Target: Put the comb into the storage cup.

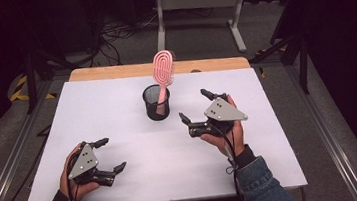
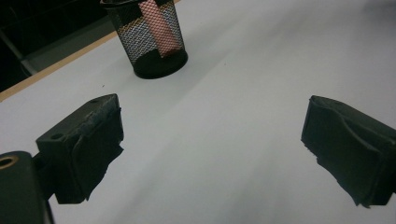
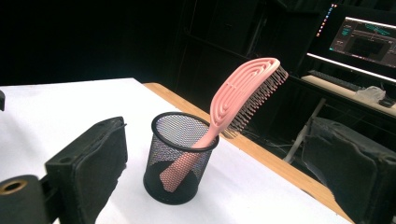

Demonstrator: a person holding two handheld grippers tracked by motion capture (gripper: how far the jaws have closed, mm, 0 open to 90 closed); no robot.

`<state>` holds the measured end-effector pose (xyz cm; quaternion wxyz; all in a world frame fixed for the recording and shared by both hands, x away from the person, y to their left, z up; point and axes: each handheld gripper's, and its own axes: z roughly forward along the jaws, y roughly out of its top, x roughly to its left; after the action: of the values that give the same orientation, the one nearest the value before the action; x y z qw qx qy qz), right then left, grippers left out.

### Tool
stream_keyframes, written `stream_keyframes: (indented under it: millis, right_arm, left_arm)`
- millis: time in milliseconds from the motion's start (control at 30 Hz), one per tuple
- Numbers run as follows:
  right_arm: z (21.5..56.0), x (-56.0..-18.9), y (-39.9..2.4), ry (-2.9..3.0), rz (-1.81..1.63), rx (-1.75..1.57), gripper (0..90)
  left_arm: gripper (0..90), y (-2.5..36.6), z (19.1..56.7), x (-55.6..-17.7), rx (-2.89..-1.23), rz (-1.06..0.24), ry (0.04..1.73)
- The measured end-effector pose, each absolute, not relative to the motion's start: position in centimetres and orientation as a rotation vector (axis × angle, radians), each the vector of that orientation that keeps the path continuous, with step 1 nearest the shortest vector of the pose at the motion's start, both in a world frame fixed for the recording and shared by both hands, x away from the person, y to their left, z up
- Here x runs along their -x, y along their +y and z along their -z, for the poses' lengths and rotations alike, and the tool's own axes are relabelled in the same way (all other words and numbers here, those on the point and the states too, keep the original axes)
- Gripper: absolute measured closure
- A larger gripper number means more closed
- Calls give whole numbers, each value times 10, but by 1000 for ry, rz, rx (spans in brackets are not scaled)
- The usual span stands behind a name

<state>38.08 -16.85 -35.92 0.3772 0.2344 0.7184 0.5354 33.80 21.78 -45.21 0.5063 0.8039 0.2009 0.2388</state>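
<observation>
A black mesh cup (image 1: 157,102) stands upright on the white table top (image 1: 116,102), toward the back middle. A pink hairbrush (image 1: 162,70) rests in it handle down, its head leaning over the rim toward the far edge. In the right gripper view the cup (image 3: 180,157) and brush (image 3: 243,91) sit between the jaws, farther off. My right gripper (image 1: 195,110) is open, just right of the cup. My left gripper (image 1: 111,154) is open near the front left, holding nothing. In the left gripper view the cup (image 2: 149,39) is at the top.
A wooden strip (image 1: 158,68) runs along the table's far edge. Beyond it stand a white frame leg (image 1: 160,17) and floor cables. A lit monitor (image 3: 364,37) glows at the upper right of the right gripper view. Metal rails flank the table.
</observation>
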Motion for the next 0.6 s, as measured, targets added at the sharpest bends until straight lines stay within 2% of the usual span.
stream_keyframes:
  millis: [600]
  right_arm:
    - [365,-370,-185,1854,-1323,-598,78]
  left_arm:
    - [65,217,453,-338,-1944,-574,487]
